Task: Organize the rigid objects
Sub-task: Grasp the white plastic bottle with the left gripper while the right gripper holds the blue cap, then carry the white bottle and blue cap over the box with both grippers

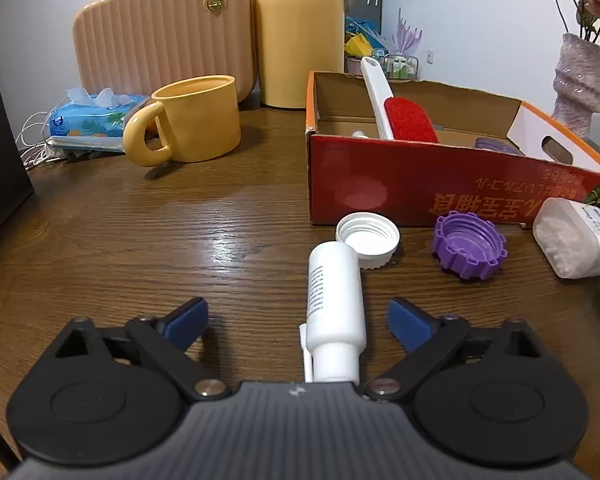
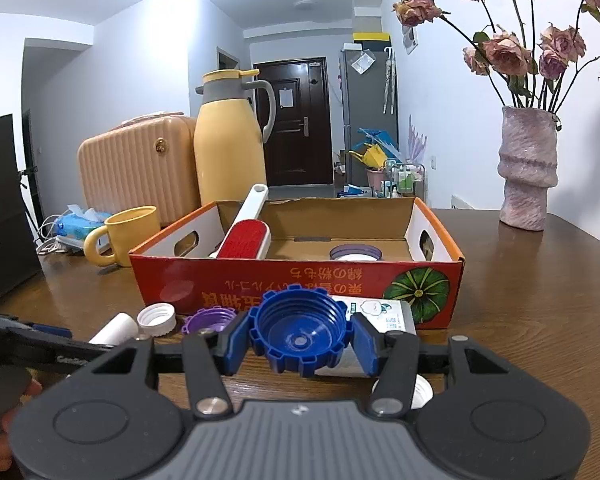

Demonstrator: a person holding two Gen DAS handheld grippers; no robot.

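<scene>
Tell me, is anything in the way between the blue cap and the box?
Nothing visible blocks it. The right gripper holds the blue cap just in front of the box. Only the box's front wall stands between them, so the cap must be lifted over it.

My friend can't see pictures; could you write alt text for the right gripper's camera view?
The right gripper clamps a blue ridged cap between its blue pads, above a wooden table. Behind stands a red cardboard box holding a red lint brush.
</scene>
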